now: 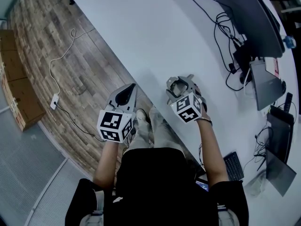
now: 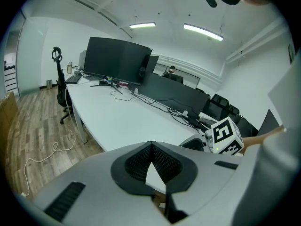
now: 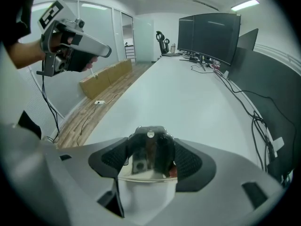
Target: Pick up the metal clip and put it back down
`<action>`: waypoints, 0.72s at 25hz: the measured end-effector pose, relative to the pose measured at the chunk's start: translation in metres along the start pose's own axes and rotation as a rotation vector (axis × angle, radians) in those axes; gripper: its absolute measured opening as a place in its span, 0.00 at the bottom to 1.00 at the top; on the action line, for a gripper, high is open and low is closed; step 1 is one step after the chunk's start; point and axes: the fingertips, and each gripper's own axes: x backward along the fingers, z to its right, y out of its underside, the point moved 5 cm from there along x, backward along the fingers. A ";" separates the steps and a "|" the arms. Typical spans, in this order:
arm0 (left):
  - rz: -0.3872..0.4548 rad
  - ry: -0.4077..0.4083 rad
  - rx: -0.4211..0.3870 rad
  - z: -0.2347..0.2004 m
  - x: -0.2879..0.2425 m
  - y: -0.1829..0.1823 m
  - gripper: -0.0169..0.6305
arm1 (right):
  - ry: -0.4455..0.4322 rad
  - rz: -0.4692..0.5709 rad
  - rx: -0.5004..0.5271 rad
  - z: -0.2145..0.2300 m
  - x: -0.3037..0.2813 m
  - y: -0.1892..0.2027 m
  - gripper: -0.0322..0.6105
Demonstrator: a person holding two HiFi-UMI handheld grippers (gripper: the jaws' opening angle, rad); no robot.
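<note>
Metal clip (image 3: 149, 153) is pinched between the jaws of the right claw (image 3: 150, 145), held up over the white counter (image 3: 188, 93); the pick-up looks done; next comes lowering it gently and letting go; left claw (image 2: 151, 147) is closed on nothing, near the counter's edge.

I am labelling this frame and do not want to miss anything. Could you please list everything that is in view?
table: one, white, long
clip: one, shiny metal, between the right gripper's jaws
monitors: several, black, along the table's far side
cables: many, black, on the table by the monitors
keyboard: one, black, near the right arm
boxes: a few, brown, on the floor
cord: one, white, on the floor
left gripper: grey, jaws together, empty
right gripper: grey, closed on the clip
</note>
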 end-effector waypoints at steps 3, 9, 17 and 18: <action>0.009 -0.001 -0.005 0.000 0.005 -0.004 0.04 | -0.001 0.041 -0.028 0.000 0.007 -0.009 0.49; 0.038 -0.001 -0.015 0.003 0.015 -0.013 0.04 | 0.021 0.128 -0.089 0.005 0.028 -0.029 0.49; 0.082 0.005 -0.040 0.011 0.034 -0.030 0.04 | 0.079 0.151 -0.094 0.003 0.059 -0.041 0.49; 0.088 0.006 -0.044 0.012 0.037 -0.032 0.04 | 0.085 0.157 -0.098 0.002 0.064 -0.042 0.48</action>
